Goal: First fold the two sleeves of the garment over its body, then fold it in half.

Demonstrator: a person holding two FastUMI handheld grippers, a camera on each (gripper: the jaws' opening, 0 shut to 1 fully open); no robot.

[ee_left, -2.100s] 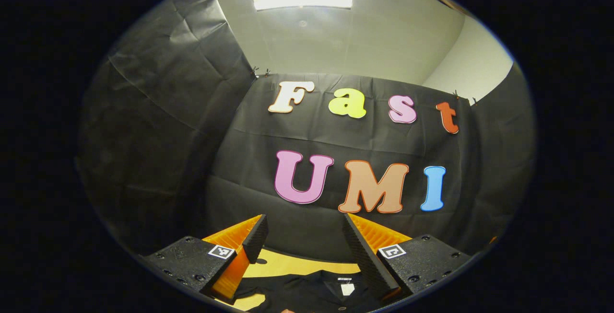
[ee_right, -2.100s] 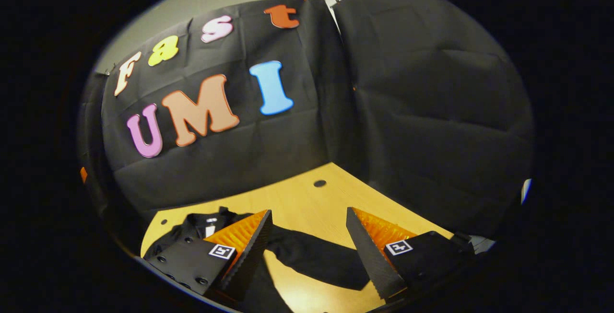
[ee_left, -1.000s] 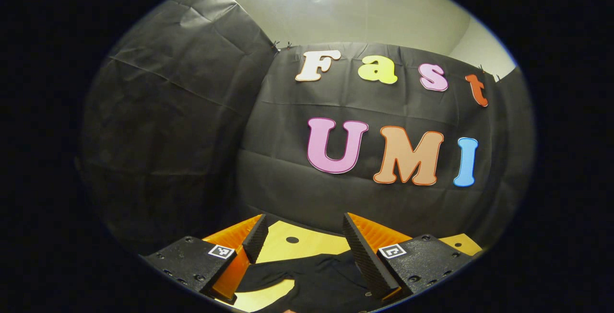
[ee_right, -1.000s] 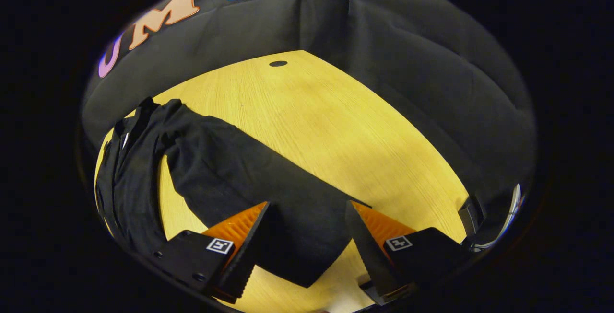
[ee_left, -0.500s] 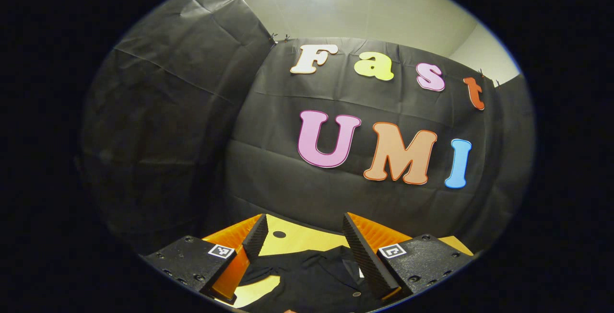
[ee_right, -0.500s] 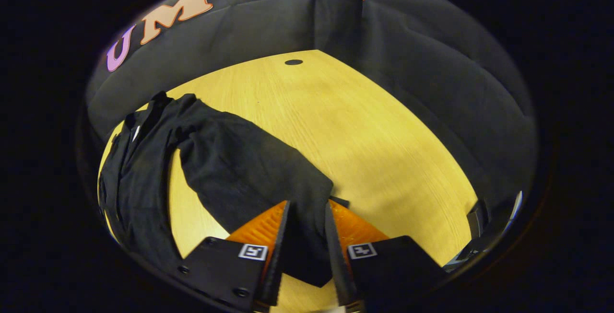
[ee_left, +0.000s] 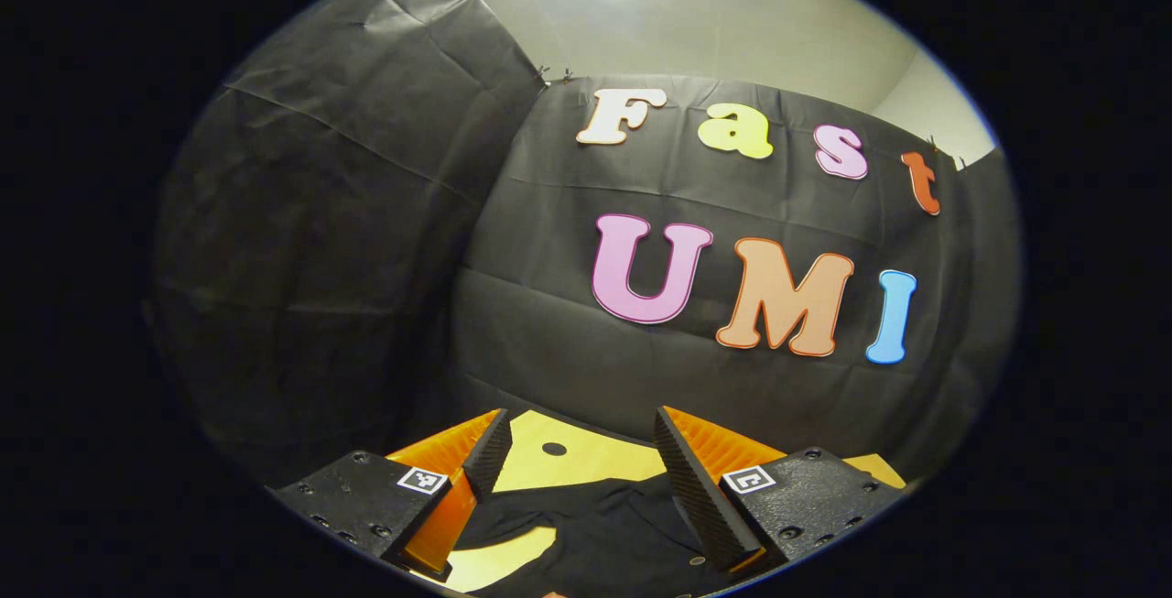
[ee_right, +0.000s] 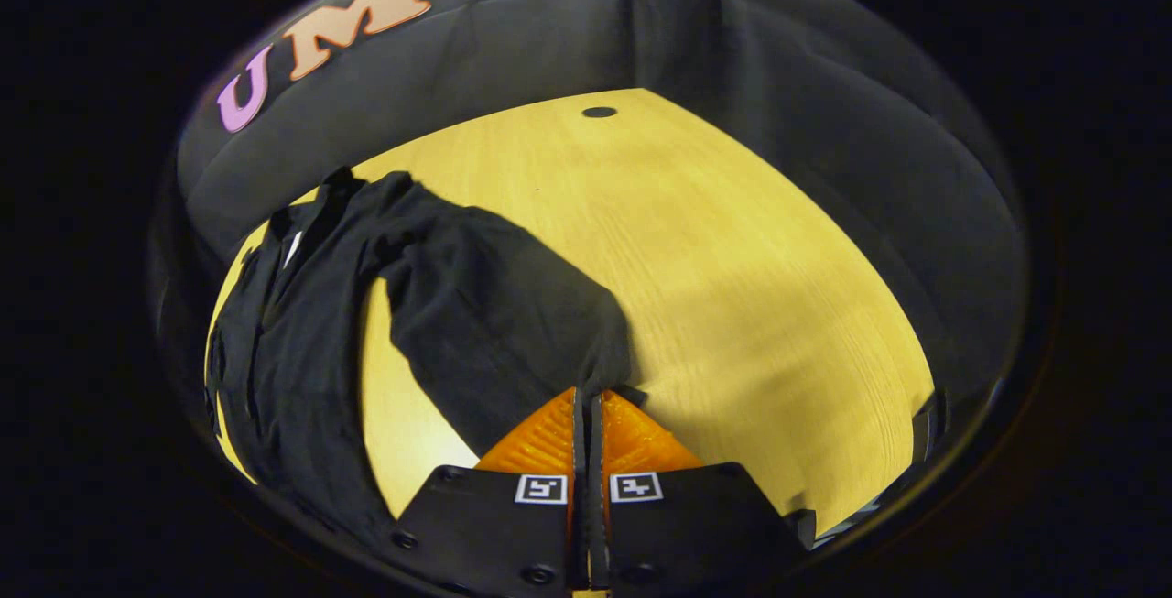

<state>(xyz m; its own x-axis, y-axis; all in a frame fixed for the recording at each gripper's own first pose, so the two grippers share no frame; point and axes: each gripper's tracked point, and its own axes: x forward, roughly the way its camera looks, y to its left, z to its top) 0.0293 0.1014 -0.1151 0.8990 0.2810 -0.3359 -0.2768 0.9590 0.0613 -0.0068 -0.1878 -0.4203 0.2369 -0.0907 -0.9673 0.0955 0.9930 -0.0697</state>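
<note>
Now right gripper (ee_right: 588, 401) fingers (ee_right: 549, 438) pinch sleeve (ee_right: 499, 305); left gripper (ee_left: 579, 451) wide.

The right gripper (ee_right: 590, 394) has its fingers pinched together; the left gripper (ee_left: 577, 438) is held with fingers spread wide.

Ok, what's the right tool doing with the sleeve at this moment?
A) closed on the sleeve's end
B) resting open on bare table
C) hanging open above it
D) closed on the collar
A: in the right gripper view the right tool has its two fingers pressed together with the end of the black sleeve pinched between them, above the wooden table.
</note>
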